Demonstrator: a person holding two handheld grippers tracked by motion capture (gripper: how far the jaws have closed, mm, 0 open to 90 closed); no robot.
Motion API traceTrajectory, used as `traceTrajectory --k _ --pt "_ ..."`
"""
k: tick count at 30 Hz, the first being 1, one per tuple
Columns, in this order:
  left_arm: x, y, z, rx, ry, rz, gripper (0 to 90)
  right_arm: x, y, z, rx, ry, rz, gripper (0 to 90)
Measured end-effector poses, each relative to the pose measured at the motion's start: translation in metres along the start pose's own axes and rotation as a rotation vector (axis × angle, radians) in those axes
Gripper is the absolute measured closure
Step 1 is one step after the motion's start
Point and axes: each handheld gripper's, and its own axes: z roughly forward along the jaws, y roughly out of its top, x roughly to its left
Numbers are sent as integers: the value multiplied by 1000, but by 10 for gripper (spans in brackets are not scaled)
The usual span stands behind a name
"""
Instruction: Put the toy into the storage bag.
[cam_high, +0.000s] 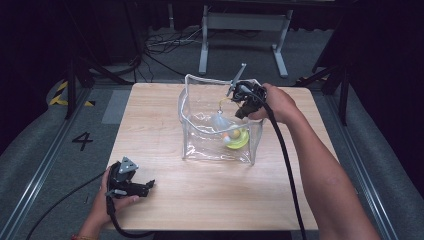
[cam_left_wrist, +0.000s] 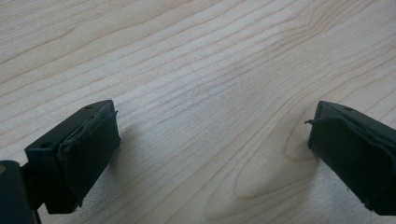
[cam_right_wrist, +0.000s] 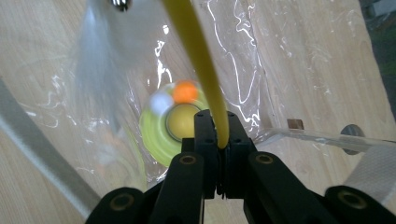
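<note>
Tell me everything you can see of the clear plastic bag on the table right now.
The clear plastic bag stands upright and open-topped on the wooden table, toward its far middle. It looks like soft, glossy, see-through vinyl with a pale trimmed rim, creased and sagging on the near side. A yellow-green round toy with small balls lies on its bottom. The right gripper, shut on a yellow cord, hangs over the opening; a whitish blurred piece dangles from the cord inside. Whether the gripper touches the rim is unclear.

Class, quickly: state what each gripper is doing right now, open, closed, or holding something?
Left gripper: open, holding nothing, low over the wooden table.
Right gripper: closed on a yellow cord, above the clear plastic bag.
</note>
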Motion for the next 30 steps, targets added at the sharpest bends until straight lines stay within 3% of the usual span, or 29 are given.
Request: traceTrajectory --k 2,8,18,30 --pt "0 0 0 -1 3 2 23 0 -3 5 -12 29 10 868" --pt "0 0 0 -1 0 1 25 -2 -8 2 -25 29 23 878" --pt "1 0 0 -3 1 7 29 -1 -11 -7 -61 1 28 828" --pt "0 -1 0 -10 7 5 32 2 -21 -32 -130 -55 30 762"
